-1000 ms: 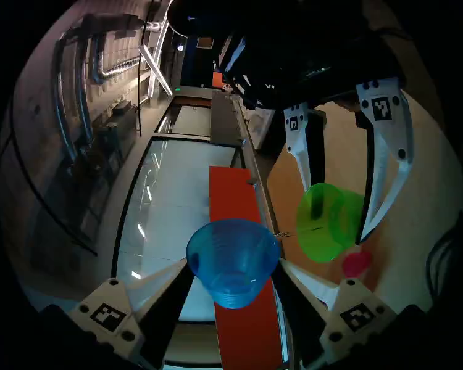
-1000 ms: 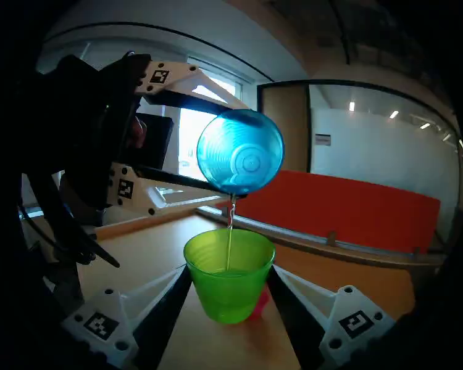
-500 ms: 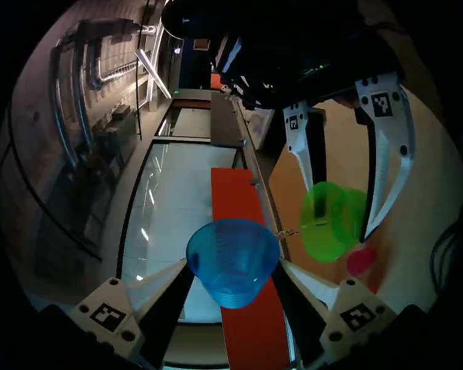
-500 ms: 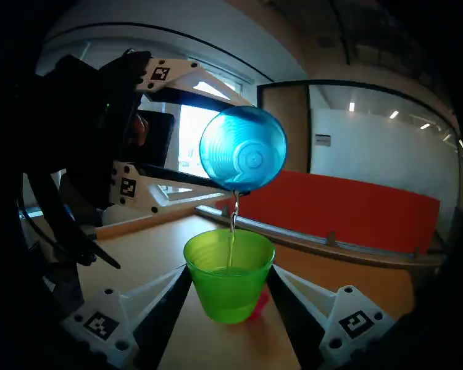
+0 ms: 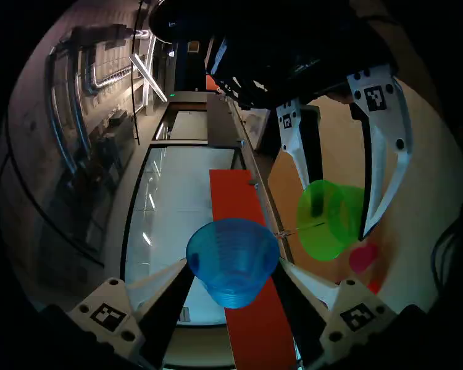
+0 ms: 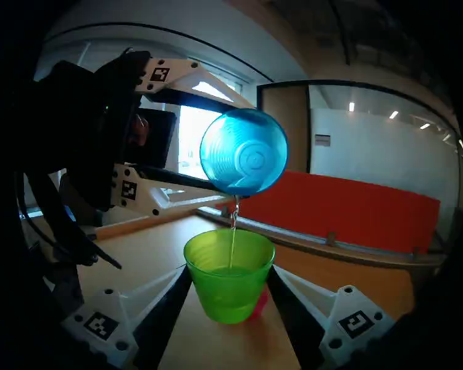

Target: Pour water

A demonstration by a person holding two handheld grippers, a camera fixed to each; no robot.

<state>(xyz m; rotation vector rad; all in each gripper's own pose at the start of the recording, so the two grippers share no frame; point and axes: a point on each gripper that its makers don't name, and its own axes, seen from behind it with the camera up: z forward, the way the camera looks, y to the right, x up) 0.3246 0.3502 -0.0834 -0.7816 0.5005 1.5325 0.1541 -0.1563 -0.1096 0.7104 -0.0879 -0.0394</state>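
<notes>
My left gripper (image 5: 233,271) is shut on a blue plastic cup (image 5: 233,260); the right gripper view shows that blue cup (image 6: 244,152) tipped over, with a thin stream of water (image 6: 233,237) falling from its rim. Directly below it stands an upright green cup (image 6: 229,280), part full, with my right gripper (image 6: 229,288) shut on it just above the wooden table (image 6: 139,253). From the left gripper view the green cup (image 5: 327,219) appears on its side between the right gripper's white fingers (image 5: 386,185).
A pink object (image 6: 260,303) lies on the table just behind the green cup, also seen as a pink object (image 5: 362,257) from the left gripper. A red partition (image 6: 355,209) runs along the table's far edge. A dark cable (image 6: 71,240) hangs at the left.
The blue cup has tipped slightly further and shifted a little right. Water keeps running and the level in the green cup has risen.
</notes>
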